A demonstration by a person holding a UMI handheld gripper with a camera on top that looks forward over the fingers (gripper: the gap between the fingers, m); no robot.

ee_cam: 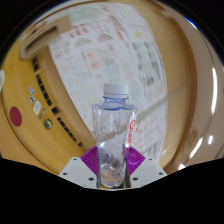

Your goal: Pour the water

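I have the tongs point(112, 172) tilted steeply upward, so I am looking past the fingers toward the upper part of the room rather than at any work surface. Both purple pads point(92, 160) press against the lower body of one clear plastic water bottle point(113, 135), one on each side, so the tongs are narrowed down and holding it. The white finger tips show to either side of the bottle's base.

The bottle stands upright between the fingers, rising straight ahead of them. I count one bottle, with one pale cap point(115, 90) in place on top. A thin label with red print point(130, 128) runs down its right side. I cannot tell the water level through the clear wall.

No table or counter shows; the bottle seems carried by the tongs alone. Beyond the bottle, a large white panel covered in small printed markings point(105, 45) fills the space above and behind it. To the left of the tongs runs a warm wood-coloured wall point(25, 95) with a strip of small fittings point(45, 105) along it, and one round red object point(16, 116) mounted farther left. To the right of the tongs, bright light streaks point(200, 145) cross a pale surface.
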